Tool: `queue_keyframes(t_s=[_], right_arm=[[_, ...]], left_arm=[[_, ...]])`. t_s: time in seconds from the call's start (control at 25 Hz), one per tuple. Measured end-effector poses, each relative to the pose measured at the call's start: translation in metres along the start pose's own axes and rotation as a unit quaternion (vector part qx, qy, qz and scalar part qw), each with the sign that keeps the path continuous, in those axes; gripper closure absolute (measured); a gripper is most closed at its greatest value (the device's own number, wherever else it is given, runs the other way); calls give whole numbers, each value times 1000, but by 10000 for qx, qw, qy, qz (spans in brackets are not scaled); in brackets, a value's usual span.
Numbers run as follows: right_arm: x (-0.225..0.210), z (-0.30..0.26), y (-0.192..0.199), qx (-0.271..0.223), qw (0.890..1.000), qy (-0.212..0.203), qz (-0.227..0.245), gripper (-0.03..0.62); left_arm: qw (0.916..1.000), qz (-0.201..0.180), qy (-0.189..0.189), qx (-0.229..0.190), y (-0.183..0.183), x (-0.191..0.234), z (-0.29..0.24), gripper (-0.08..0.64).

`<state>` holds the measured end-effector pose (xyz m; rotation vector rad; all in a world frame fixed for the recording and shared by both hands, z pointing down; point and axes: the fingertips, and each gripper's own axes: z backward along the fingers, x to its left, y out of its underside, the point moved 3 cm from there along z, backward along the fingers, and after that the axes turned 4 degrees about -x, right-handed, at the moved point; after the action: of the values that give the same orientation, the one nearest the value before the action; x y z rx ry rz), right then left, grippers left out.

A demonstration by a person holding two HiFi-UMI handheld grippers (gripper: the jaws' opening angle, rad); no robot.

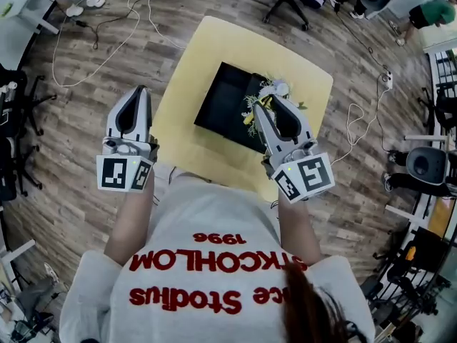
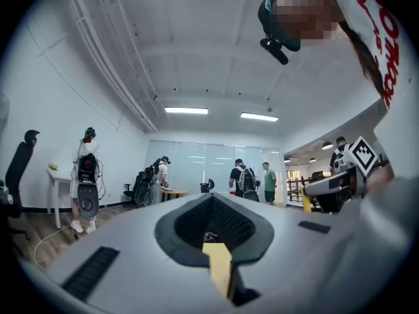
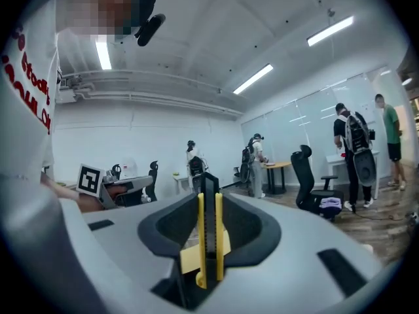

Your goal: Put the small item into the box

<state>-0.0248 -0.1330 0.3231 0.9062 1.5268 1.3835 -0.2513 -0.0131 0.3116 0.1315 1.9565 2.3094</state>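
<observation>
Right gripper (image 1: 261,107): jaws are clamping a slim utility knife (image 3: 208,227). It is a long, narrow piece of smooth plastic, a black body between two yellow rails. Its long axis is standing upright in the right gripper view, crosswise to the jaws, with its top end poking above them. It is hanging over the right part of the flat, black, rectangular box (image 1: 223,97), which is lying on the pale yellow, round-cornered surface (image 1: 178,123). Left gripper (image 1: 141,91): jaws are sitting closed with nothing between them, by the surface's left edge.

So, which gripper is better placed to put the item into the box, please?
Right: the right gripper holds the yellow knife by the black box; the left gripper is shut and empty, farther off.
</observation>
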Motion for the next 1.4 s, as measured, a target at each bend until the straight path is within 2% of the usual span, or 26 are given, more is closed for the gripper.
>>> queue_keyframes(t_s=[0.28,0.56,0.8,1.08,1.28,1.4], right_arm=[[20,-49,59,644,9951,-602,447,474],[26,-81,120,1342,9817,-1022,887,474],[31,-97,167,2179,9603,-1263,1196,474],[30,-107,200,3108,9322,-1247,1376,474],[28,-118,216,3394,9219,-1351,1291,472],[32,-126,226,3534,9138,-1432,1398,469]], left_arm=[[9996,66,-283,60,12,18,14,554],[9985,186,-449,247,33,22,22,554],[9967,250,-641,443,46,27,37,554],[9943,349,-799,618,57,31,51,554],[9936,360,-850,645,60,33,51,554],[9930,379,-902,669,62,36,53,554]])
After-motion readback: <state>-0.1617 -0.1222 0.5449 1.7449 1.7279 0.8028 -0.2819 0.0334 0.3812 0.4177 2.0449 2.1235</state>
